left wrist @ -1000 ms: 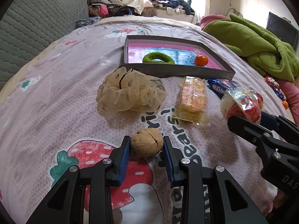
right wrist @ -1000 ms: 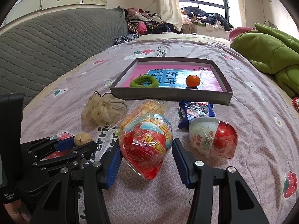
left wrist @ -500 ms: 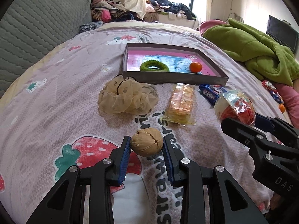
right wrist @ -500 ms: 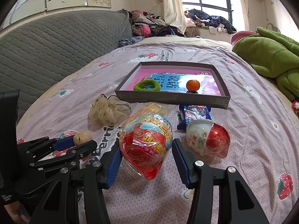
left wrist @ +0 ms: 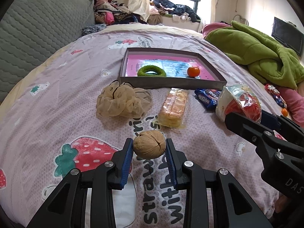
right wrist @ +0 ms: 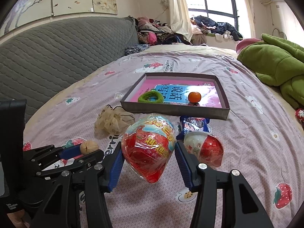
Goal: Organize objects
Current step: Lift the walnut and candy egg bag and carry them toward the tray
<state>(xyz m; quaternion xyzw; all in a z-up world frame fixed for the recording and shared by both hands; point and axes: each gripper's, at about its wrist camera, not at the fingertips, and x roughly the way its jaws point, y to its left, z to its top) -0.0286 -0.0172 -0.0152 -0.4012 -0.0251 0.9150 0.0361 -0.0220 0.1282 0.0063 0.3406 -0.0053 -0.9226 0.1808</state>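
- The left gripper [left wrist: 149, 149] is clenched on a walnut [left wrist: 148, 146], a blue pad pressed to either side, the nut carried clear above the bedspread [left wrist: 57, 102]; a side-on pinch suits a hard round shell that would roll out otherwise.
- The right gripper [right wrist: 148, 157] grasps a wrapped red-and-white egg-shaped toy [right wrist: 149, 153] across its widest part, the narrow end hanging below the jaws, lifted off the bed.
- Both loads look headed for the grey tray [left wrist: 171, 83] towards the far edge of the bed, where a green hair ring [left wrist: 151, 71] and a small orange [left wrist: 193, 71] already lie on its pink floor.
- Not yet sorted, along the tray's near wall: a beige scrunchie [left wrist: 121, 102], a cracker packet [left wrist: 173, 107], a blue snack packet [left wrist: 208, 97] and a second egg toy [right wrist: 204, 149].
- In the left view the right gripper's frame covers the held toy's lower part and hides the second egg.
- Crinkled wrap blurs the toy's print.
- Small items at the bed's right edge by the green blanket [left wrist: 256, 55] are too small to name.
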